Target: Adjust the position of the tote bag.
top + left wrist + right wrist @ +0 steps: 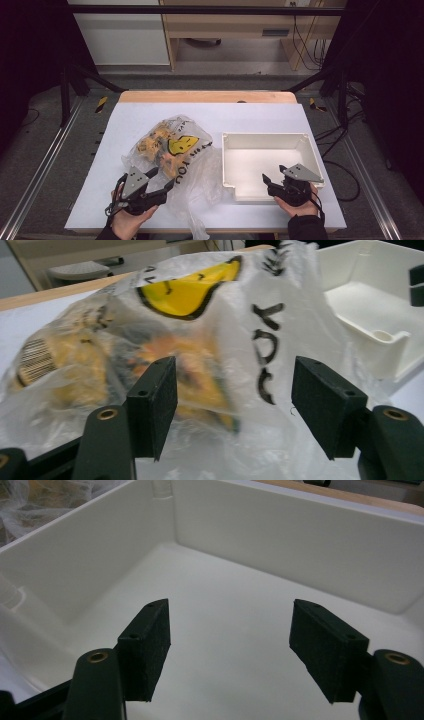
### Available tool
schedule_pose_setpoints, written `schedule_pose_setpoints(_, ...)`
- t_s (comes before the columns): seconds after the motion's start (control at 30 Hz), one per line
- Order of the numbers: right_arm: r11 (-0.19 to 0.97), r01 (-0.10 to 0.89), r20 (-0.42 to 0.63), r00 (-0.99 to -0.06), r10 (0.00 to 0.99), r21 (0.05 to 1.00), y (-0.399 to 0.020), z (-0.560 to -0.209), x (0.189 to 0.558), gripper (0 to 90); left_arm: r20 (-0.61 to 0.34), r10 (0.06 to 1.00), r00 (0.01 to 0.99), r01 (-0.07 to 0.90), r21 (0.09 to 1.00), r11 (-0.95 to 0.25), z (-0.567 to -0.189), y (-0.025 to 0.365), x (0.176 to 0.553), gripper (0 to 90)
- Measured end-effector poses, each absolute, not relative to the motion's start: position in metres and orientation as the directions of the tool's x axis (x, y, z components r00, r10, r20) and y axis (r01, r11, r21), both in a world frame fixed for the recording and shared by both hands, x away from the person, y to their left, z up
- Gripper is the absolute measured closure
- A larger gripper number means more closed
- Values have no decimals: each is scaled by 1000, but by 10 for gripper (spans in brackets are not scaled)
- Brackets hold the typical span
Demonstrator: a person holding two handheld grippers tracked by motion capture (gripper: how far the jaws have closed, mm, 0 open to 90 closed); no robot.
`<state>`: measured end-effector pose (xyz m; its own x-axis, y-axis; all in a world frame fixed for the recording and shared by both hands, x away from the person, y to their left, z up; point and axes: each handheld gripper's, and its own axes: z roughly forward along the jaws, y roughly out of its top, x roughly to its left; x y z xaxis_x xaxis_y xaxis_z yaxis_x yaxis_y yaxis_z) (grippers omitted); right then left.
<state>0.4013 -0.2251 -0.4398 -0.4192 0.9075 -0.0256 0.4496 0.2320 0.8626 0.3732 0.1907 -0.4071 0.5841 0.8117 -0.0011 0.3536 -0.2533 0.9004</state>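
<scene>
A clear plastic bag (170, 150) with a yellow face print and black lettering lies left of the table's middle, with yellow and orange packets inside it. My left gripper (162, 178) is at the bag's near left edge, open. In the left gripper view the bag (200, 340) bulges just ahead of the gripper (235, 400), and loose film lies low between the pads without being pinched. A white tray (265, 135) stands to the right of the bag. My right gripper (274, 173) hovers open over the tray's near right part. In the right gripper view nothing is between its jaws (230, 640), with the tray's walls (300, 545) beyond.
The white tabletop (150, 115) has bare room behind the bag and tray. A wooden strip (205, 96) runs along the far edge. Metal rails (45, 160) flank the table, and cables (345, 165) lie on the floor at right. The tray's near left corner is notched (382, 335).
</scene>
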Motion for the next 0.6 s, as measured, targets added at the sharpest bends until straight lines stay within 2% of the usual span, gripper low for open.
schedule_pose_setpoints(0.5,231,448,-23,-422,906,864,-224,-439,401,339,11,774,633,358,883,-305,-415,159,367,313)
schedule_pose_setpoints(0.6,230,444,-23,-423,906,866,-224,-439,401,339,26,768,640,368,867,-336,-420,152,368,342)
